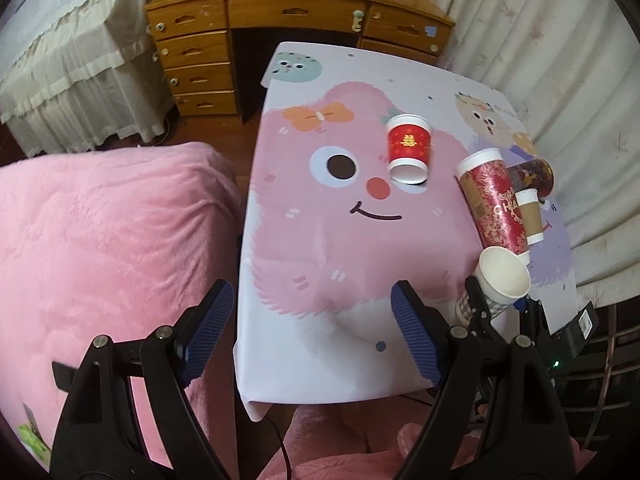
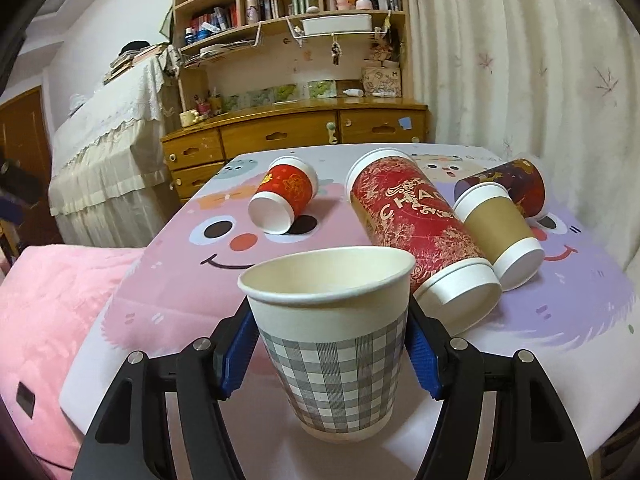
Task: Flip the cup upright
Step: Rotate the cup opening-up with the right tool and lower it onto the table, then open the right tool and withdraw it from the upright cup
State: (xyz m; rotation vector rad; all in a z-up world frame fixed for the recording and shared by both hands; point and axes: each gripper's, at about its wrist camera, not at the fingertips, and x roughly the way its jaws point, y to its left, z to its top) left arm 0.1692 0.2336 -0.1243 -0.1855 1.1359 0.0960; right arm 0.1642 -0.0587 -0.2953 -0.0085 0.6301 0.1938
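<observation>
Checked cup (image 2: pixel 336 344) is gripped mouth-up between right tongs (image 2: pixel 332 344), near bench (image 2: pixel 560 320) but not yet released; left tongs (image 1: pixel 312 332) are spread empty; four cups beyond remain tipped.

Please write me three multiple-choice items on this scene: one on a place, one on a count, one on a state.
1. Where does the small red cup lie?
A. on the pink monster's face
B. on the desk
C. on the bed

2. How many cups lie on their sides?
A. two
B. four
C. six

3. What state is the left gripper in?
A. shut on a cup
B. open, holding nothing
C. shut, holding nothing

Answers: 1 A, it covers one printed eye; 2 B, all but the checked cup, which sits mouth-up between the right gripper pads; 3 B, only tablecloth between its pads.
</observation>
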